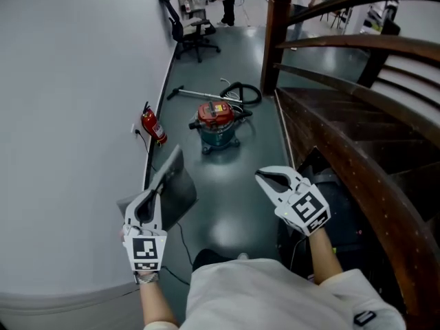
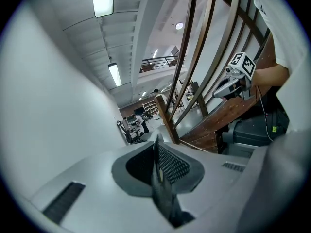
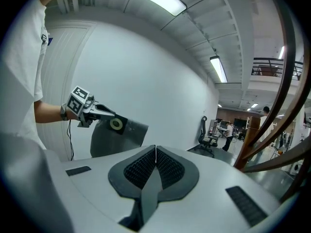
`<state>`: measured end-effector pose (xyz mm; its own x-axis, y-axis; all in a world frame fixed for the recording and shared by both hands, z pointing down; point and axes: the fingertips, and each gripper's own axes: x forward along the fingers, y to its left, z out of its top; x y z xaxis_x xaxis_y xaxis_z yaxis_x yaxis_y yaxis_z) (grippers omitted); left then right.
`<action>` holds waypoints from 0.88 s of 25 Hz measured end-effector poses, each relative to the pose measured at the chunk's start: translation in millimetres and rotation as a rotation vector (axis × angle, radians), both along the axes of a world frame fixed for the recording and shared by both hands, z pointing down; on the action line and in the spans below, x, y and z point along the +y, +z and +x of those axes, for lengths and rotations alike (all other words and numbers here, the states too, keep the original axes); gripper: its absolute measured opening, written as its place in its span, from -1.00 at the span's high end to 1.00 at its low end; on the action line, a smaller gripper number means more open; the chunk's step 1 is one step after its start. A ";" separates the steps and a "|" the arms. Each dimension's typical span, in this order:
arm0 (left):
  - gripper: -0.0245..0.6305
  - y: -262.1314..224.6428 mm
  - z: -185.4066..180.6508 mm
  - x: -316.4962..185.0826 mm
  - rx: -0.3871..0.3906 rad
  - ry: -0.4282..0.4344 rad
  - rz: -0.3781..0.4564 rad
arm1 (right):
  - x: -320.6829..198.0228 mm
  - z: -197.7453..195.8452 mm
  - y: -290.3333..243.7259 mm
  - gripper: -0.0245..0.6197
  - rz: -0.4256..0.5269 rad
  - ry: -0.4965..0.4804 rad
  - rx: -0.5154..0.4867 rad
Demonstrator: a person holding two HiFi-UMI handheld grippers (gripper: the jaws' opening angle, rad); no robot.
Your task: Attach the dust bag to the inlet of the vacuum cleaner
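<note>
- Step in hand: transport of the dust bag (image 1: 175, 184) to the vacuum cleaner (image 1: 216, 126); attachment not yet begun
- Left tongs (image 1: 154, 192) clamped on the bag's edge; right tongs (image 1: 261, 176) closed, empty
- Vacuum cleaner stands mid-floor (image 1: 227, 205), well ahead of both tongs
- Next move, as judged: approach, find the inlet

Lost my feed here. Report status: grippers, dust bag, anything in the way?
Left hand-held gripper shut on dust bag; right hand-held gripper shut, empty. Bag unattached, vacuum cleaner on floor ahead. Hose lies behind it; nothing in between.
</note>
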<state>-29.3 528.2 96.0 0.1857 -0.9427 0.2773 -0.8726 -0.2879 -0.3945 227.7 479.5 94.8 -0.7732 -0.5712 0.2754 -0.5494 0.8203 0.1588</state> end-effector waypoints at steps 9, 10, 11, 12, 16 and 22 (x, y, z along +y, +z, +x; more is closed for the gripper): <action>0.84 6.1 5.3 -47.5 0.003 -0.008 -0.005 | -47.8 21.3 4.4 0.84 -0.002 0.024 0.002; 0.84 7.9 3.9 -56.2 0.005 -0.004 -0.006 | -55.4 19.1 5.5 0.84 -0.003 0.027 0.004; 0.84 10.1 2.1 -65.7 0.008 0.000 -0.007 | -63.6 16.3 7.3 0.84 -0.001 0.028 0.005; 0.84 12.5 0.0 -76.0 0.012 0.005 -0.008 | -72.5 13.0 9.1 0.84 0.003 0.026 0.004; 0.84 24.9 -10.5 -123.8 0.038 0.016 -0.019 | -115.2 -0.7 15.2 0.84 0.011 0.045 0.008; 0.84 29.4 -28.2 -202.7 0.054 0.059 -0.030 | -187.6 -27.7 12.8 0.84 0.005 0.081 0.000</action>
<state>-57.4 325.5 125.4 0.2564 -0.9210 0.2934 -0.8735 -0.3508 -0.3377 200.0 291.9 107.6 -0.7244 -0.6333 0.2722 -0.6142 0.7723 0.1623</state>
